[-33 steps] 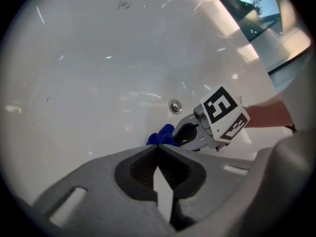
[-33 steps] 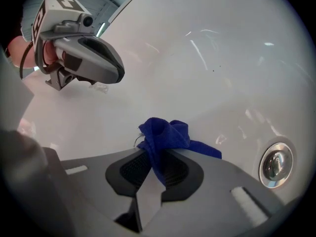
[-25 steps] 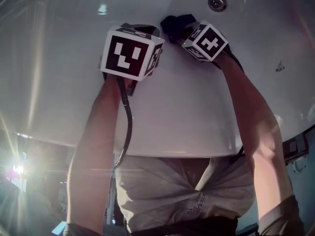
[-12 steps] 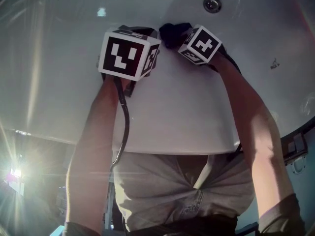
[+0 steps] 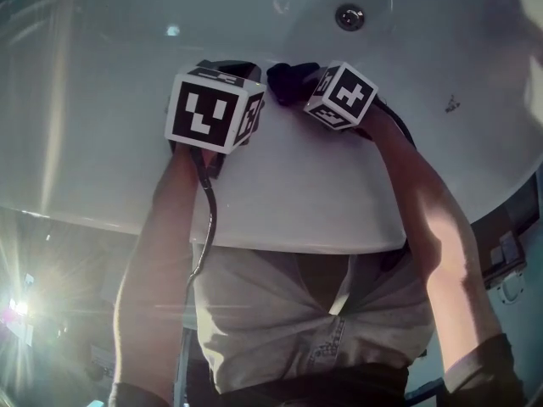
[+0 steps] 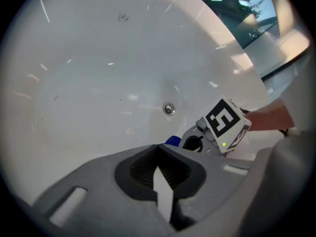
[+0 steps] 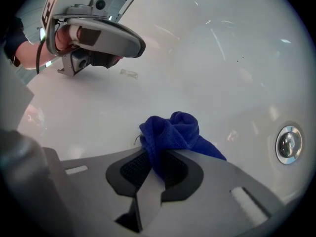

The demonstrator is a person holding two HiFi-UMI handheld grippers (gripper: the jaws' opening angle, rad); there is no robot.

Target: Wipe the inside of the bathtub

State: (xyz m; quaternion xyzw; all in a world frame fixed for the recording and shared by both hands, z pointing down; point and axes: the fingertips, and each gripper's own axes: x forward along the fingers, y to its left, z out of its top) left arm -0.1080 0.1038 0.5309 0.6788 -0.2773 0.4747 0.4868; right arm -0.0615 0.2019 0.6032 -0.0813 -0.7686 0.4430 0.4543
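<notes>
A white bathtub (image 5: 110, 100) fills the head view, its round metal drain (image 5: 349, 17) at the far end. My right gripper (image 7: 159, 154) is shut on a bunched blue cloth (image 7: 172, 132), which presses against the tub's inner wall (image 7: 207, 73). In the head view that cloth (image 5: 288, 81) shows dark beside the right marker cube (image 5: 341, 95). My left gripper (image 6: 159, 149) is shut with nothing between its jaws, and it hovers inside the tub left of the right one. Its marker cube (image 5: 212, 112) hides the jaws in the head view.
The tub's near rim (image 5: 297, 227) runs across in front of the person's torso. A small dark mark (image 5: 451, 103) sits on the tub's right side. A dark window (image 6: 242, 9) lies beyond the tub. Bright glare flares at lower left (image 5: 17, 308).
Both grippers and the drain have drifted up and slightly left in the head view, and the cloth moved with the right gripper. The tub's near rim sits higher in the picture.
</notes>
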